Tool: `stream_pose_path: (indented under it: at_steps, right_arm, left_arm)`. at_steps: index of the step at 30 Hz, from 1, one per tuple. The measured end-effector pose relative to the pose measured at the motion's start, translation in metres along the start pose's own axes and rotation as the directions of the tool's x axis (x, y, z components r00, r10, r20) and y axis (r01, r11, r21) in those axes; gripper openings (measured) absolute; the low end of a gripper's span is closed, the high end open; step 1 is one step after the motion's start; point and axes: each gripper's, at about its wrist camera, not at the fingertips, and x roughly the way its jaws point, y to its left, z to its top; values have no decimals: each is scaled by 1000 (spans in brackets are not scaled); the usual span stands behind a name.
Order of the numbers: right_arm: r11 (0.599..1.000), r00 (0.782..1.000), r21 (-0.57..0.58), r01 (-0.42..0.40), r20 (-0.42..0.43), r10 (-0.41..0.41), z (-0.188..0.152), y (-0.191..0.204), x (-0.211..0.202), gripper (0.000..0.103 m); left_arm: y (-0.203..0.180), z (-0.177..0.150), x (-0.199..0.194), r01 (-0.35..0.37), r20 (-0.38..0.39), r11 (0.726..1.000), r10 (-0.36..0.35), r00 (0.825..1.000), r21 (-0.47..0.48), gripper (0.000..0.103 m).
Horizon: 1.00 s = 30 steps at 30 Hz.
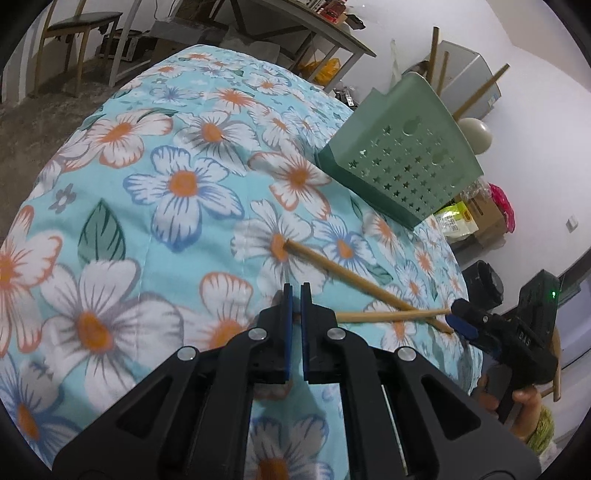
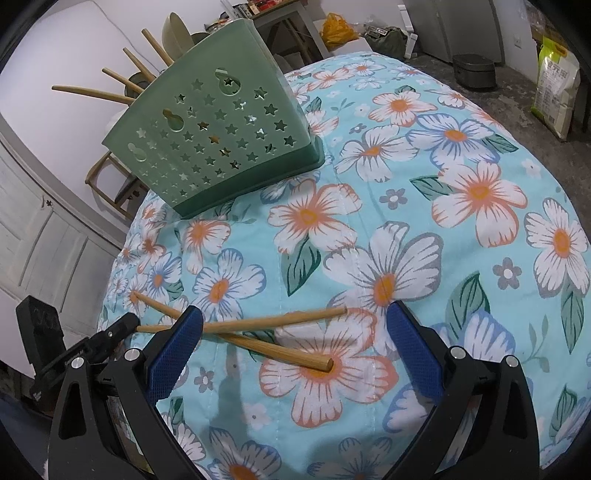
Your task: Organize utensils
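Two wooden chopsticks lie crossed on the floral tablecloth [image 2: 388,206]. One chopstick [image 1: 343,275] runs diagonally; the other chopstick [image 1: 388,315] lies nearly level, its left end by my left gripper [image 1: 296,291], whose jaws are nearly closed; nothing shows clamped between them. My right gripper [image 2: 295,332] is open, its fingers straddling the crossed chopsticks [image 2: 277,321]; it also shows at the right in the left wrist view [image 1: 461,321]. A green star-perforated utensil basket [image 2: 218,140] stands behind, holding wooden-handled utensils [image 2: 110,79]; it also shows in the left wrist view [image 1: 402,162].
The table edge [image 2: 122,254] drops off near the basket. Beyond are chairs [image 1: 77,29], a side table [image 1: 314,29], boxes and bags [image 1: 476,214] and a rice sack [image 2: 554,85] on the floor.
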Motion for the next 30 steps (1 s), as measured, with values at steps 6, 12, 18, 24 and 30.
stream_pose_path:
  at_steps: [6, 12, 18, 24, 30]
  right_arm:
    - [1000, 1000, 1, 0, -1, 0, 0, -1, 0, 97]
    - [1000, 1000, 0, 0, 1, 0, -1, -1, -1, 97]
    - [1000, 1000, -24, 2, -31, -2, 0, 2, -1, 97]
    - [995, 997, -81, -49, -56, 44, 3, 4, -20, 91]
    - [952, 992, -288, -105, 38, 121, -3, 47, -46, 81]
  left_arm:
    - [0, -6, -9, -1, -3, 1000, 1, 1000, 4, 5]
    - [-5, -7, -25, -11, 44, 1000, 11, 999, 10, 5]
    - [-24, -8, -32, 15, 57, 997, -19, 998, 72, 15]
    - [-31, -18, -19, -31, -5, 994, 31, 999, 107, 15]
    - [-35, -26, -21, -45, -23, 988, 49, 999, 148, 15]
